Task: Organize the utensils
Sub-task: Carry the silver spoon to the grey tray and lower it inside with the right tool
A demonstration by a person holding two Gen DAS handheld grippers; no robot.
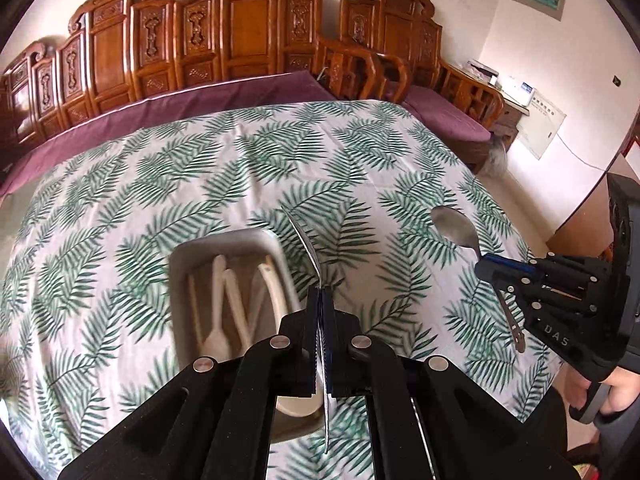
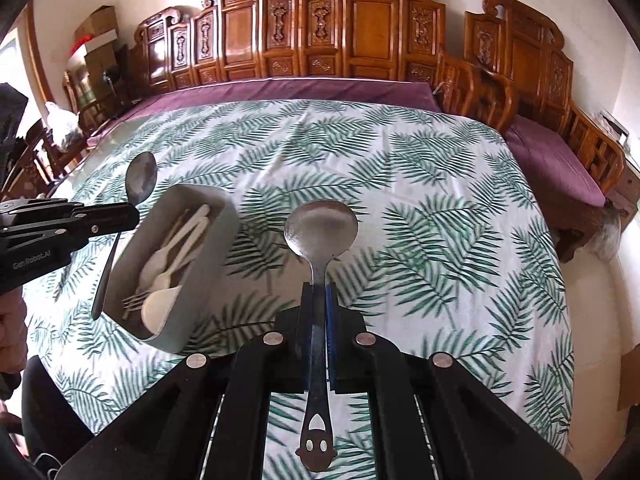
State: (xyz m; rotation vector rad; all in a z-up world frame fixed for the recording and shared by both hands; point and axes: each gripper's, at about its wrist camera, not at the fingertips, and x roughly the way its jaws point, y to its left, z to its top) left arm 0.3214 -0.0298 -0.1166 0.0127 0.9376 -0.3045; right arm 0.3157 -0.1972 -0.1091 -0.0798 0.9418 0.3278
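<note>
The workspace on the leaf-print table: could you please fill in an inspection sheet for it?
Surface: table under a leaf-print tablecloth, bare apart from the tray.
Job's things: grey tray holding pale plastic utensils and a metal fork; two metal spoons, both lifted.
Clutter: nothing seen.
Grippers: left gripper shut on an edge-on spoon; right gripper shut on a round-bowled spoon.
Cables: nothing seen.
Surroundings: carved wooden bench with purple cushion; cardboard boxes.
</note>
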